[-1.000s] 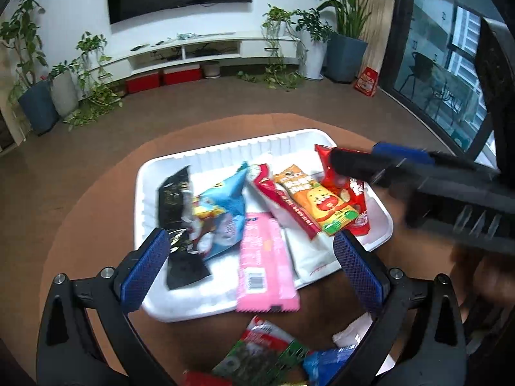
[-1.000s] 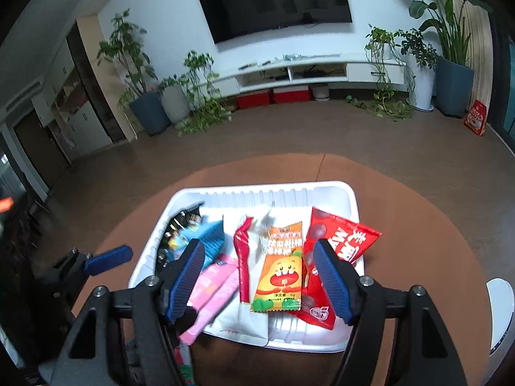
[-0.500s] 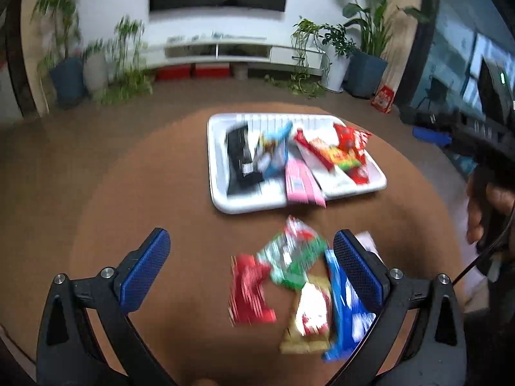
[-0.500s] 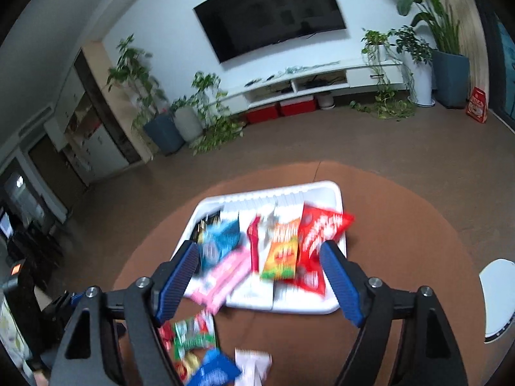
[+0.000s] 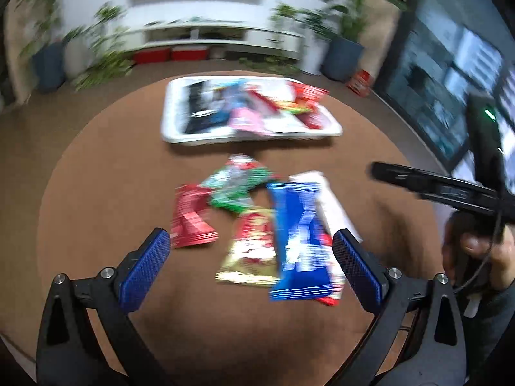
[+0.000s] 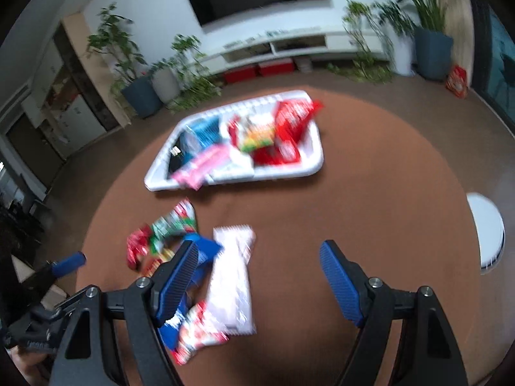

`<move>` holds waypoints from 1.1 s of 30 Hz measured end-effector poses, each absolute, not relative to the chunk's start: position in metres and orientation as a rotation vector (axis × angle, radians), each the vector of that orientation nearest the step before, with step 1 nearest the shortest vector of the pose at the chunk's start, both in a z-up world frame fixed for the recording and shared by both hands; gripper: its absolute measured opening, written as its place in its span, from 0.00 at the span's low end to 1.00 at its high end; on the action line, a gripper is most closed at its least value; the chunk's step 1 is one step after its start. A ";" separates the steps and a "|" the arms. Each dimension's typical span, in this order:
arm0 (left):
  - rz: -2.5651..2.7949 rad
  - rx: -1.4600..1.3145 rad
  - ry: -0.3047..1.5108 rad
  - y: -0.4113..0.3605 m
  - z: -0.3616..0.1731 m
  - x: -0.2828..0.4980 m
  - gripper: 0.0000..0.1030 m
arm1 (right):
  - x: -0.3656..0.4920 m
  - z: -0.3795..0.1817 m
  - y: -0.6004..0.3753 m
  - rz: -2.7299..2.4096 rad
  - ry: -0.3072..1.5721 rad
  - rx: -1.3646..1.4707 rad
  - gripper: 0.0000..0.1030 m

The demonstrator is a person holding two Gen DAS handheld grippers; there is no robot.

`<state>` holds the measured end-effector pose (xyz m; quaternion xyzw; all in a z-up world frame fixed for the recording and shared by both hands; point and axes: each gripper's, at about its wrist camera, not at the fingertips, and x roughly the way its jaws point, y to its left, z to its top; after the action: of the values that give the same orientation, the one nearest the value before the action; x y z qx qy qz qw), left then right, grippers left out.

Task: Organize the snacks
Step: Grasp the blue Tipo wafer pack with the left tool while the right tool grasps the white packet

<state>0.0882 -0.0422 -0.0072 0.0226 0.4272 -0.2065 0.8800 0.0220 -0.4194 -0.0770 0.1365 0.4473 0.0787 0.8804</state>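
Where both claws hung over the tray [image 5: 180, 136] before, left gripper [image 5: 251, 259] and right gripper [image 6: 257, 281] now gape empty above loose packets [image 5: 254, 218], tray farther off

I count one white tray [image 5: 199, 140], five loose snack packets [image 5: 299, 241] on one round counter [image 5: 96, 193], and two claws, left [image 5: 251, 270] and right [image 6: 257, 281].

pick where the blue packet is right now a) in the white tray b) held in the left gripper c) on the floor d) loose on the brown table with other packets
d: the blue packet lies on the brown table among other loose packets, nearer than the white tray, with the left gripper open and empty above it.
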 end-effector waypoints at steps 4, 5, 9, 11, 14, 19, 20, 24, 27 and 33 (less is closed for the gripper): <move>-0.487 0.142 0.933 -0.084 -0.016 0.088 0.97 | 0.023 -0.086 -0.429 0.183 0.969 0.317 0.78; -0.493 0.154 0.965 -0.092 -0.023 0.091 0.92 | 0.024 -0.088 -0.429 0.197 0.981 0.317 0.78; -0.506 0.132 1.041 -0.098 -0.039 0.100 0.64 | 0.028 -0.097 -0.421 0.214 1.036 0.285 0.76; -0.501 0.131 1.058 -0.100 -0.043 0.105 0.52 | 0.029 -0.100 -0.418 0.214 1.052 0.269 0.75; -0.493 0.135 1.078 -0.099 -0.047 0.107 0.49 | 0.031 -0.099 -0.418 0.209 1.050 0.264 0.74; -0.508 0.129 1.096 -0.099 -0.049 0.119 0.49 | 0.032 -0.100 -0.415 0.213 1.055 0.253 0.74; -0.505 0.134 1.101 -0.101 -0.049 0.123 0.49 | 0.032 -0.100 -0.415 0.214 1.058 0.250 0.74; -0.507 0.157 1.111 -0.106 -0.046 0.125 0.49 | 0.034 -0.101 -0.414 0.213 1.065 0.248 0.74; -0.500 0.179 1.111 -0.108 -0.048 0.123 0.49 | 0.035 -0.101 -0.414 0.209 1.065 0.246 0.74; -0.505 0.209 1.108 -0.111 -0.050 0.122 0.31 | 0.036 -0.103 -0.409 0.218 1.079 0.227 0.71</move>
<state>0.1220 -0.1115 -0.0505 0.0981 0.5195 -0.2368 0.8151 0.0358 -0.4088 -0.1031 0.1075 0.5117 0.1034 0.8461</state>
